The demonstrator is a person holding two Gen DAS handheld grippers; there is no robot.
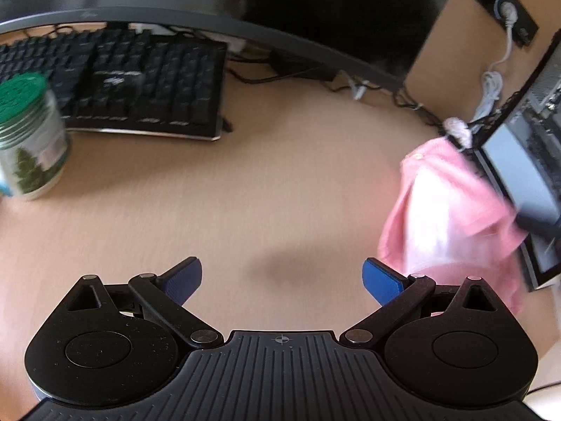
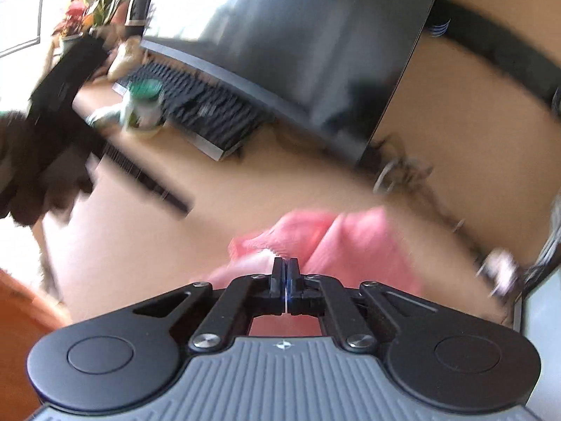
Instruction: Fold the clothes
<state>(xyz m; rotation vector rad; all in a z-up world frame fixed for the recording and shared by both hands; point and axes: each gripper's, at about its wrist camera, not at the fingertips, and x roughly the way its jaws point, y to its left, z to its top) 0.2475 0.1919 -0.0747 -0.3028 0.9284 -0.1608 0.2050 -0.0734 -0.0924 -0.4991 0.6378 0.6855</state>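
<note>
From the left wrist, the left gripper [image 1: 282, 282] hovers over the desk [image 1: 217, 189] with jaws spread wide and empty, the pink garment [image 1: 452, 217] off to its right. From the right wrist, the right gripper [image 2: 286, 265] has its jaws pressed together, apparently pinching the blurred pink garment [image 2: 350, 242] near the keyboard [image 2: 203, 105].

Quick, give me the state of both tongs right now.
Left tongs: open, holding nothing, above the beige wooden desk.
Right tongs: closed, apparently pinching the pink knitted garment; blur hides the exact contact.

Office desk [image 1: 245, 182]: keyboard [image 1: 115, 80], monitor [image 1: 315, 7] (cables behind).
</note>
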